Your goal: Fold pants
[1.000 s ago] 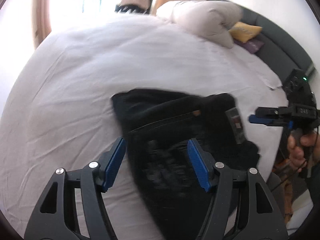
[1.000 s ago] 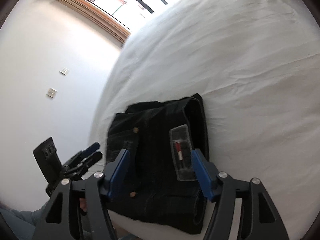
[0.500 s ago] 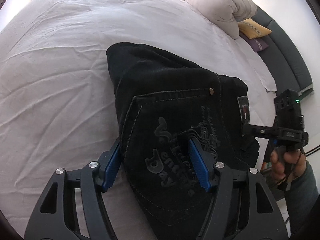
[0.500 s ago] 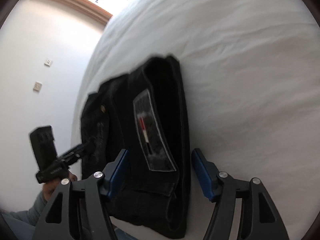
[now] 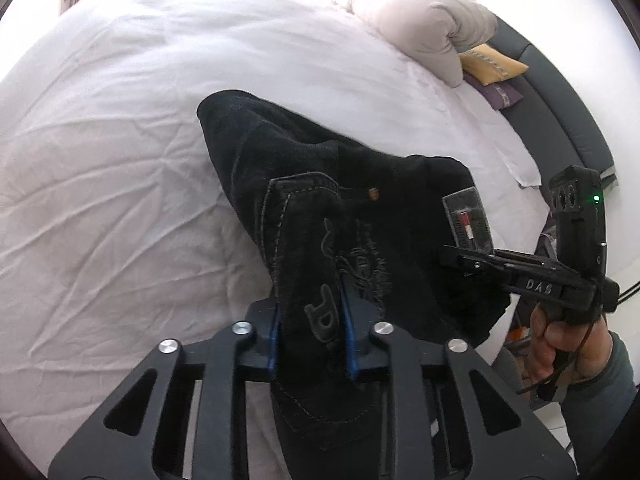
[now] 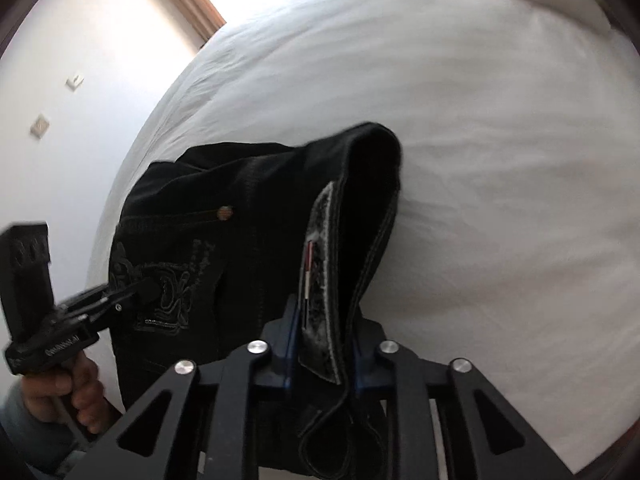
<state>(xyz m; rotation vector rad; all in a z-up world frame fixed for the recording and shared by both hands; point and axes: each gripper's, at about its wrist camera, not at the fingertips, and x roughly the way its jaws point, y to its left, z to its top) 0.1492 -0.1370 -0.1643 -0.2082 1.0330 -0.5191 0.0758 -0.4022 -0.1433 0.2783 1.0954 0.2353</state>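
Folded black pants (image 5: 360, 216) lie near the front edge of a white bed (image 5: 120, 160). My left gripper (image 5: 310, 332) is shut on the pants at the embroidered back pocket (image 5: 320, 312) and lifts that edge. My right gripper (image 6: 322, 336) is shut on the waistband by the grey label patch (image 6: 320, 280), raising it off the sheet. The pants also show in the right wrist view (image 6: 224, 240). The right gripper shows in the left wrist view (image 5: 452, 254), and the left gripper in the right wrist view (image 6: 138, 290).
A rolled beige duvet (image 5: 420, 28) lies at the head of the bed, with a yellow cushion (image 5: 492, 66) and a purple one (image 5: 500, 94) beside it. A dark headboard (image 5: 560, 96) curves on the right. A white wall (image 6: 60, 100) and a window stand beyond the bed.
Both grippers have closed on the pants: the left on the pocket edge, the right on the waistband by the label. The gripped edges have lifted off the sheet.
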